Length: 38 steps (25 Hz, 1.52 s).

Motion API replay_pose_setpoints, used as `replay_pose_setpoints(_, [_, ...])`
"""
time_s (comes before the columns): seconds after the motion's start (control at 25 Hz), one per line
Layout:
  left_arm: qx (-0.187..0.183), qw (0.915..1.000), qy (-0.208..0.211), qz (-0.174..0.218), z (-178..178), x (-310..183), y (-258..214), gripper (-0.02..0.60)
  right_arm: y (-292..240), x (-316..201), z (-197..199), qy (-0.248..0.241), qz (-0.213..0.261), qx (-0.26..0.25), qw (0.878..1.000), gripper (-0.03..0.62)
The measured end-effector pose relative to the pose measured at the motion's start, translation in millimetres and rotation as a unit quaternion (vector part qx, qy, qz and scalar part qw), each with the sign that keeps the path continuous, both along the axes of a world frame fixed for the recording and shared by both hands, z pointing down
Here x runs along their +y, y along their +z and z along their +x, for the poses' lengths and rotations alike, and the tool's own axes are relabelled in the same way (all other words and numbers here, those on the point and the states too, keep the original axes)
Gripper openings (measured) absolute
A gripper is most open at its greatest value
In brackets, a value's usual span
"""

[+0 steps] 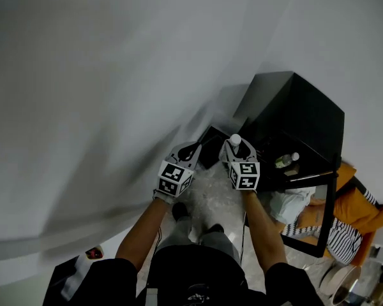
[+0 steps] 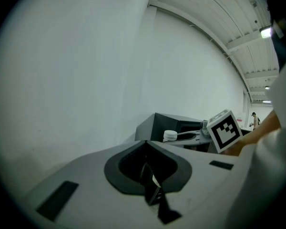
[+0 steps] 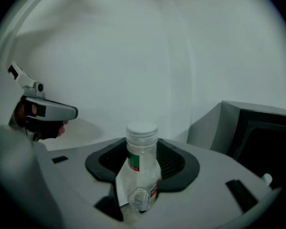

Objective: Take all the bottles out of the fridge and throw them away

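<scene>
Right gripper view: the right gripper [image 3: 139, 194] pinches a clear plastic bottle [image 3: 142, 149] with a white cap and a red-and-green label, upright between its jaws; in the left gripper view the left gripper [image 2: 151, 187] is pressed together on nothing; in the head view a second bottle [image 1: 285, 160] sits inside the open black fridge [image 1: 306, 110], near the right gripper.

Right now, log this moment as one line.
left claw: closed, empty | right claw: gripping clear bottle, white cap | fridge: open, second bottle inside
</scene>
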<state>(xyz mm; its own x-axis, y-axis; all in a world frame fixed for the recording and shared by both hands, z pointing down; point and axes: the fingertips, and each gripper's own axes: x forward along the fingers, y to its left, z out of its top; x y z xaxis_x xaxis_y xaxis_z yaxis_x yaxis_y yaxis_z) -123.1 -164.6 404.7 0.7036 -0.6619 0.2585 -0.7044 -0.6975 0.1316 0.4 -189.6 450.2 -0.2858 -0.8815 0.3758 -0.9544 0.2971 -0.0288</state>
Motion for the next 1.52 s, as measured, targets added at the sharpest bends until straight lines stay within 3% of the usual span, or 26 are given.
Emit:
replay_pose_setpoints(0.24, [-0.017,0.9991,0.017,-0.035,10.8,-20.1,55.8,-0.002,44.8,-25.2,-7.5,-0.002,-0.023,-0.005,1.0,0.198])
replay_pose_setpoints(0.72, [-0.013,0.997,-0.03,-0.07,51.2,-76.6,162.9,-0.002,159.1,-60.8,17.0,-0.068,-0.053,0.007,0.996,0.197])
replay_pose_setpoints(1.0, [-0.014,0.9942,-0.056,-0.09,41.4,-86.0,241.0,-0.002,238.2,-70.9,27.3,-0.067,-0.081,0.004,0.994,0.196])
replay_pose_setpoints(1.52, [-0.041,0.9915,-0.036,-0.118,39.9,-77.9,359.6,-0.002,374.1,-68.8,17.5,-0.063,-0.124,-0.01,0.99,0.197])
